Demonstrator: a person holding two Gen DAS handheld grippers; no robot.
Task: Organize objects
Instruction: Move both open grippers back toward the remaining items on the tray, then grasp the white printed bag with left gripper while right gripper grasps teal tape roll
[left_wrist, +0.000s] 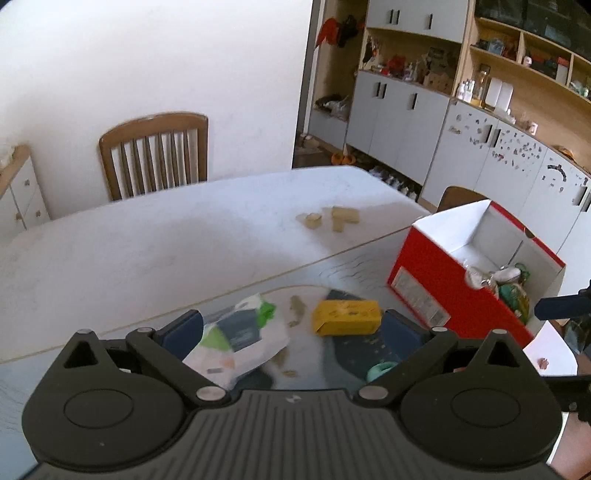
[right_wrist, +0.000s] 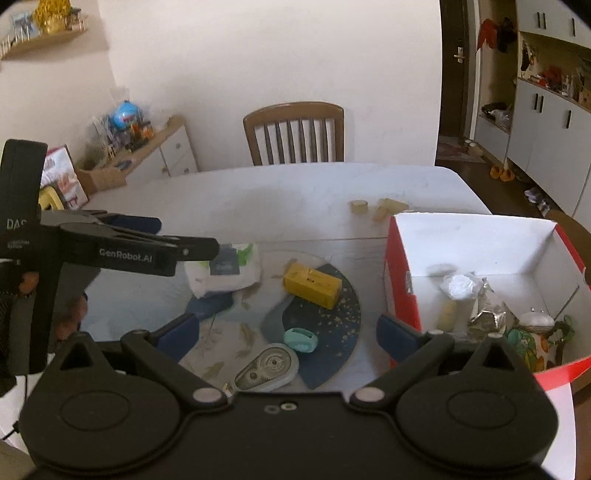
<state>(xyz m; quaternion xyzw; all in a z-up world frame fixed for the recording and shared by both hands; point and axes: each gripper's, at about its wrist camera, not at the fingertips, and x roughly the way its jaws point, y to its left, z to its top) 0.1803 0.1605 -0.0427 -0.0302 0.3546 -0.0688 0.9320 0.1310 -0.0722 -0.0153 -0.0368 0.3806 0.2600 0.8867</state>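
In the left wrist view, we are holding our left gripper (left_wrist: 291, 328) spread wide above the table (left_wrist: 147, 240), with nothing between its blue fingers (left_wrist: 183, 334). A white and green packet (left_wrist: 240, 332) is lying at lower centre, just beside the left finger. To its right a yellow box (left_wrist: 347, 316) is sitting on the dark blue placemat (left_wrist: 369, 350). At the right of the frame a red cardboard box (left_wrist: 424, 280) is standing open, holding crumpled foil and a colourful pouch. A wooden chair (left_wrist: 155, 155) is standing at upper left.

In the right wrist view, our right gripper (right_wrist: 288, 332) is also gaping wide and gripping nothing. Between its fingers a teal ring-shaped object (right_wrist: 301, 340) and a correction tape dispenser (right_wrist: 267, 367) are resting at lower centre. The yellow box (right_wrist: 312, 284) is lying above them. The left gripper (right_wrist: 192, 251) is reaching in from the left, above the packet (right_wrist: 225, 271). The red box (right_wrist: 400, 280) is filling the right side.
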